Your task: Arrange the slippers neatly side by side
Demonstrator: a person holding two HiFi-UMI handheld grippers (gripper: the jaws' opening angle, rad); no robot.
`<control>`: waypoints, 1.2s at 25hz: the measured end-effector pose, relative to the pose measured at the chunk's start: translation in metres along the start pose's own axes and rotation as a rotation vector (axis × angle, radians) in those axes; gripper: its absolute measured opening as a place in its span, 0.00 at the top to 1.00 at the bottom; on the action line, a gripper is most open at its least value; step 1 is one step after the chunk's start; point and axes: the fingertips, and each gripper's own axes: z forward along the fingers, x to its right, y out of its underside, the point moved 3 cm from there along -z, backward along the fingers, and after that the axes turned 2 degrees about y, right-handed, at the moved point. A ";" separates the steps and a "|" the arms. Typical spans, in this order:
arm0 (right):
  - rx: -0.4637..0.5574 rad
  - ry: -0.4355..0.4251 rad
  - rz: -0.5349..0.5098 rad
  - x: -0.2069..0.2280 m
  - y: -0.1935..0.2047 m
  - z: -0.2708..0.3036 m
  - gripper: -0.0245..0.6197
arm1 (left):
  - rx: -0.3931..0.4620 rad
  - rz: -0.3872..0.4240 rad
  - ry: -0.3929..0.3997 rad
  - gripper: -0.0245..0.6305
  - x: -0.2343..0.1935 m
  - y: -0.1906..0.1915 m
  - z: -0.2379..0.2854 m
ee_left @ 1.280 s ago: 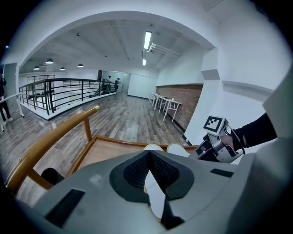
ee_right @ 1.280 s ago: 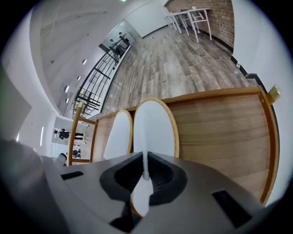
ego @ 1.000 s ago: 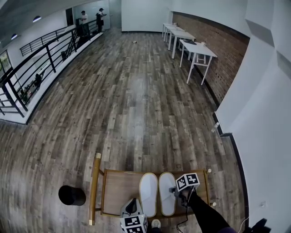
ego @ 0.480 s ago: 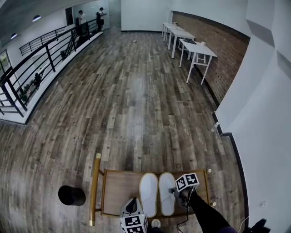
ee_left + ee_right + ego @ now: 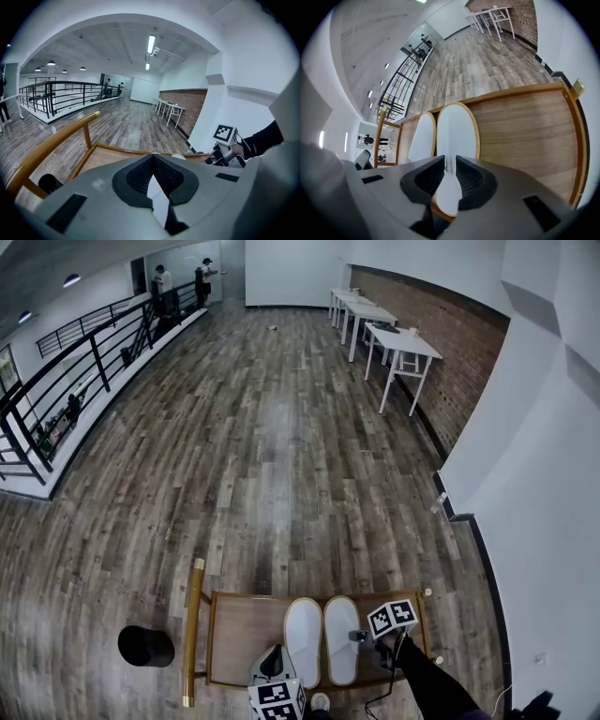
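The slippers [image 5: 303, 641] lie side by side, so I'm nearly done. My right gripper [image 5: 450, 161] has just been opening round one heel [image 5: 449, 193]; my left gripper [image 5: 152, 161] is clenched, empty.

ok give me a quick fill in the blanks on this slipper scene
The two white tan-edged slippers lie side by ___.
They rest on a railed ___ tray.
The round container on the floor is ___.
The left gripper's jaws are ___.
Missing: side; wooden; black; shut.
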 end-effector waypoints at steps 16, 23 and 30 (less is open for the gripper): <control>0.577 -0.189 -0.153 -0.113 -0.013 -0.104 0.93 | 0.105 0.107 0.046 0.96 0.039 -0.054 0.015; 0.739 0.058 -0.238 -0.132 0.011 -0.117 0.96 | 0.149 0.071 0.051 0.96 0.054 -0.067 0.000; 0.827 0.155 -0.247 -0.133 0.032 -0.128 0.96 | 0.163 0.119 0.045 0.96 0.058 -0.061 -0.015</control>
